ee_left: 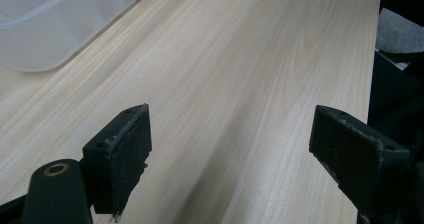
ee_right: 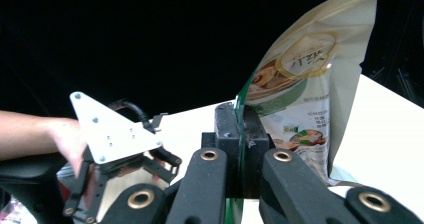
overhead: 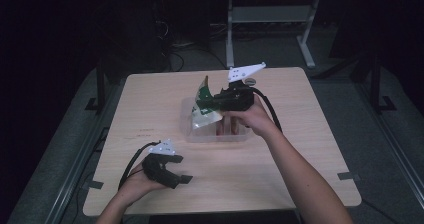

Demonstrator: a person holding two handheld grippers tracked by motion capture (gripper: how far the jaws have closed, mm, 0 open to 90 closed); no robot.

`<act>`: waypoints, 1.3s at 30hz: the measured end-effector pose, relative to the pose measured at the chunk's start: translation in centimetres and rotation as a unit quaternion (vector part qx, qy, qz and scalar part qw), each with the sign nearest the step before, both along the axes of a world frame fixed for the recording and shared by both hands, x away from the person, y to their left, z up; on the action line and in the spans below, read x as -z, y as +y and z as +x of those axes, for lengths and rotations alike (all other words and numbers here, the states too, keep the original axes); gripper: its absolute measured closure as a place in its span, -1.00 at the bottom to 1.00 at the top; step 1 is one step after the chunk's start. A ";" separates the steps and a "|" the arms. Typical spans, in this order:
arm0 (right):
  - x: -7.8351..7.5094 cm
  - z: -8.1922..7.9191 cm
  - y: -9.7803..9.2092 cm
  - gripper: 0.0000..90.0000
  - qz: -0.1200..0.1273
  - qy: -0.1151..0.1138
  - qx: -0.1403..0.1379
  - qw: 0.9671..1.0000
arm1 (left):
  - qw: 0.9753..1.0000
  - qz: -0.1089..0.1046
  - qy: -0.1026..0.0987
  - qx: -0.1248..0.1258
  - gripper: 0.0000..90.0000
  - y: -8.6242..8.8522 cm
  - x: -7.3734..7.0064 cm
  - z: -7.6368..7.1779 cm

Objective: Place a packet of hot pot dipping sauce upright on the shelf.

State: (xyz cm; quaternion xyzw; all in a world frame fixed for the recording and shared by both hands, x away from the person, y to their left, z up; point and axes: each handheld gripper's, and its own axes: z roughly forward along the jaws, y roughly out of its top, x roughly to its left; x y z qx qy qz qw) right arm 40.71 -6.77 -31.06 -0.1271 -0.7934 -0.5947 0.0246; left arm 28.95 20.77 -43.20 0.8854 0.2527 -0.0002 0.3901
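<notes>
- Your right gripper [overhead: 216, 100] holds a snack bag [overhead: 206, 103] by its edge, fingers [ee_right: 226, 129] clamped tight on the foil, as the right gripper view shows.
- The bag hangs tilted above the clear plastic bin [overhead: 192, 134], which sits near the middle of the counter [overhead: 150, 104]. From the high view, the bag's lower end looks to be at or just inside the bin's rim; I cannot tell whether it touches.
- Something reddish lies in the bin beneath your right hand [overhead: 250, 116]; too blurred to identify.
- Your left gripper [overhead: 182, 176] rests low near the front edge of the counter, well apart from the bin. Its fingers [ee_left: 125, 149] stand wide apart with nothing between them, bare wood grain under them.
- Step in hand, as I read it: carrying the bag at the bin, either lowering it in or lifting it out. The pictures do not settle which.
- Next move, if placing: bring the bag down level over the bin's open part, then spread the right fingers only once it rests on something.
- If removing: lift it clear of the rim before you swing it sideways.
</notes>
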 end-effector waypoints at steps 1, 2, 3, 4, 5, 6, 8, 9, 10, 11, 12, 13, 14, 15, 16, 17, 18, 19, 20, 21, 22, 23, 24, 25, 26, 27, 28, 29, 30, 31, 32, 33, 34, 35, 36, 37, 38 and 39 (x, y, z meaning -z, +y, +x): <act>0.0 0.2 0.1 1.00 -0.001 0.000 0.001 1.000 | 1.000 0.000 -0.001 0.000 -0.63 0.0 0.0 0.0; 0.0 0.4 0.1 1.00 -0.001 0.004 0.003 1.000 | 1.000 0.000 -0.001 0.000 -0.63 0.0 0.0 0.0; 0.0 0.7 0.2 1.00 -0.002 0.001 0.004 1.000 | 1.000 0.000 -0.002 0.000 -0.63 0.0 0.0 0.0; 0.0 0.7 0.2 1.00 -0.002 0.001 0.004 1.000 | 1.000 0.000 -0.002 0.000 -0.63 0.0 0.0 0.0; 0.0 0.9 0.3 1.00 -0.002 0.002 0.005 1.000 | 1.000 0.001 -0.006 0.002 -0.63 0.1 0.0 0.1; 0.0 1.1 0.4 1.00 -0.004 0.003 0.006 1.000 | 1.000 0.000 -0.003 0.000 -0.63 0.1 0.0 0.1; 0.1 1.4 0.5 1.00 -0.003 0.005 0.012 1.000 | 1.000 0.001 -0.005 0.001 -0.63 0.1 0.0 0.1; 0.2 1.6 0.6 1.00 -0.006 0.006 0.013 1.000 | 1.000 0.002 -0.006 0.002 -0.63 0.2 0.0 0.2; 0.3 1.9 0.7 1.00 -0.008 0.007 0.017 1.000 | 1.000 0.000 -0.005 0.000 -0.63 0.2 0.0 0.1; 0.4 2.0 0.8 1.00 -0.008 0.008 0.018 1.000 | 1.000 -0.001 -0.005 -0.001 -0.63 0.2 0.0 0.1; 0.5 2.2 0.8 1.00 -0.008 0.010 0.018 1.000 | 1.000 -0.001 -0.004 -0.001 -0.63 0.2 0.0 0.1; 0.6 2.4 0.9 1.00 -0.011 0.011 0.019 1.000 | 1.000 -0.001 -0.005 -0.001 -0.63 0.2 0.0 0.2; 0.6 2.5 0.9 1.00 -0.012 0.013 0.021 1.000 | 1.000 -0.002 -0.005 -0.001 -0.63 0.3 0.0 0.2; 0.7 2.7 1.0 1.00 -0.013 0.014 0.023 1.000 | 1.000 -0.001 -0.005 -0.001 -0.63 0.3 0.0 0.2; 0.8 2.8 1.0 1.00 -0.014 0.016 0.024 0.999 | 1.000 -0.001 -0.005 -0.001 -0.63 0.3 0.0 0.2; 0.8 3.0 1.1 1.00 -0.015 0.016 0.025 0.999 | 1.000 -0.003 -0.002 -0.002 -0.63 0.3 0.0 0.1; 0.9 3.1 1.1 1.00 -0.016 0.016 0.026 0.999 | 1.000 -0.003 -0.002 -0.002 -0.63 0.3 0.0 0.2; 0.9 3.2 1.2 1.00 -0.017 0.019 0.027 0.999 | 1.000 -0.002 -0.002 -0.002 -0.63 0.3 0.0 0.2; 0.9 3.3 1.2 1.00 -0.016 0.020 0.026 0.999 | 1.000 -0.002 -0.002 -0.002 -0.63 0.3 0.0 0.2; 0.9 3.4 1.3 1.00 -0.017 0.020 0.027 0.999 | 1.000 -0.003 -0.002 -0.002 -0.63 0.3 0.0 0.2; 0.9 3.5 1.4 1.00 -0.018 0.020 0.026 0.999 | 1.000 -0.003 -0.002 -0.002 -0.63 0.3 0.0 0.2; 0.9 3.5 1.6 1.00 -0.020 0.018 0.025 0.999 | 1.000 -0.004 -0.002 -0.002 -0.63 0.3 0.0 0.2; 0.9 3.6 1.7 1.00 -0.021 0.016 0.025 0.999 | 1.000 -0.004 -0.002 -0.002 -0.63 0.3 0.0 0.2; 1.0 3.6 1.9 1.00 -0.022 0.019 0.026 0.999 | 1.000 -0.005 -0.001 -0.003 -0.63 0.3 0.0 0.2; 1.1 3.7 2.0 1.00 -0.023 0.022 0.026 0.999 | 1.000 -0.006 0.000 -0.004 -0.63 0.3 0.0 0.2; 1.2 3.7 2.1 1.00 -0.024 0.021 0.025 0.999 | 1.000 -0.006 0.001 -0.005 -0.63 0.3 0.0 0.2; 1.3 3.7 2.2 1.00 -0.025 0.023 0.024 0.999 | 1.000 -0.007 0.002 -0.005 -0.63 0.4 0.0 0.2; 1.4 3.7 2.3 1.00 -0.027 0.023 0.025 0.999 | 1.000 -0.003 -0.004 -0.001 -0.63 0.5 0.0 0.3; 1.4 3.7 2.4 1.00 -0.027 0.022 0.025 0.999 | 1.000 -0.002 -0.004 -0.001 -0.63 0.5 0.0 0.3; 1.4 3.7 2.5 1.00 -0.029 0.022 0.026 0.999 | 1.000 -0.002 -0.004 -0.001 -0.63 0.5 0.0 0.3; 1.4 3.7 2.6 1.00 -0.030 0.022 0.026 0.999 | 1.000 -0.004 -0.001 -0.003 -0.63 0.5 0.0 0.3; 1.4 3.7 2.7 1.00 -0.034 0.021 0.028 0.999 | 1.000 -0.005 0.000 -0.004 -0.63 0.5 0.0 0.3; 1.5 3.6 2.7 1.00 -0.037 0.022 0.029 0.999 | 1.000 -0.005 0.000 -0.004 -0.63 0.5 0.0 0.3; 1.5 3.6 2.8 1.00 -0.039 0.021 0.031 0.999 | 1.000 -0.006 0.000 -0.005 -0.63 0.5 0.0 0.3; 1.5 3.6 2.8 1.00 -0.039 0.021 0.031 0.999 | 1.000 -0.006 0.000 -0.005 -0.63 0.5 0.0 0.3; 1.6 3.5 2.8 1.00 -0.042 0.022 0.033 0.998 | 1.000 -0.006 0.000 -0.004 -0.63 0.5 0.1 0.4; 1.7 3.4 2.9 1.00 -0.045 0.023 0.033 0.998 | 1.000 -0.006 0.000 -0.003 -0.63 0.4 0.1 0.4; 1.7 3.4 3.0 1.00 -0.049 0.023 0.036 0.998 | 1.000 -0.006 0.000 -0.003 -0.63 0.4 0.1 0.4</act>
